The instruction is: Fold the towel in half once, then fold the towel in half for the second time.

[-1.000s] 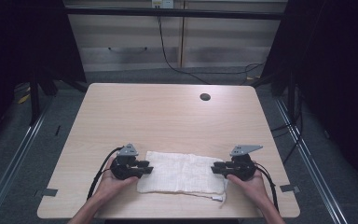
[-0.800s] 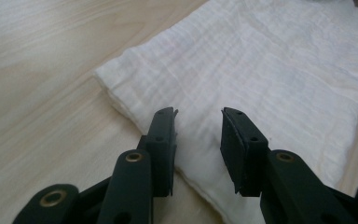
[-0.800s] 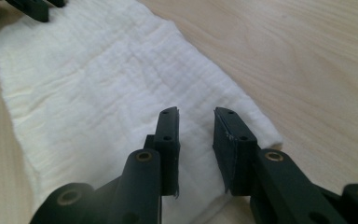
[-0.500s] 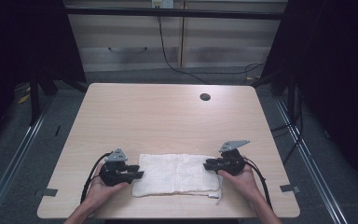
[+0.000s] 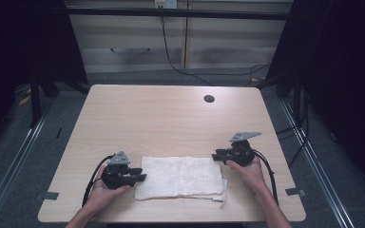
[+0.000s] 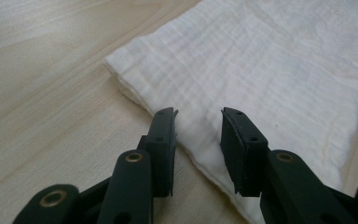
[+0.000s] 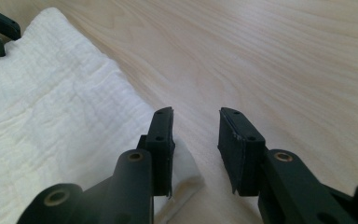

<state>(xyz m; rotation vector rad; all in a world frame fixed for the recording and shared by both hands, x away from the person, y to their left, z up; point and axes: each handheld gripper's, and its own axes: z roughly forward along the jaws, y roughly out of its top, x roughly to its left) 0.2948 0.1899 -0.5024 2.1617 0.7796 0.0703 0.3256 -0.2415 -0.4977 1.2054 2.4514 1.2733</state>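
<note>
Left gripper (image 6: 198, 123): my jaws stand part open over the cloth's (image 6: 270, 70) left short edge, nothing between the pads, nothing pinched.

Right gripper (image 7: 196, 123): my jaws have just been opening; they stand apart, empty, at the far right corner of the cloth (image 7: 51, 116), one pad above the fabric, the other above bare wood.

Cloth (image 5: 180, 176): white, folded into a flat rectangle, lying near the table's (image 5: 171, 114) near edge, midway between its two near corners.

Step in hand, as I judge it: a fold is laid down and let go. The next move calls for fresh pinches on an edge or corners, taking every layer.

Views: the high view gives the whole rectangle, a lower layer peeking out at its near right corner, and a dark hole (image 5: 209, 99) toward the table's far edge. The left gripper view gives the stacked layers along the left edge.
</note>
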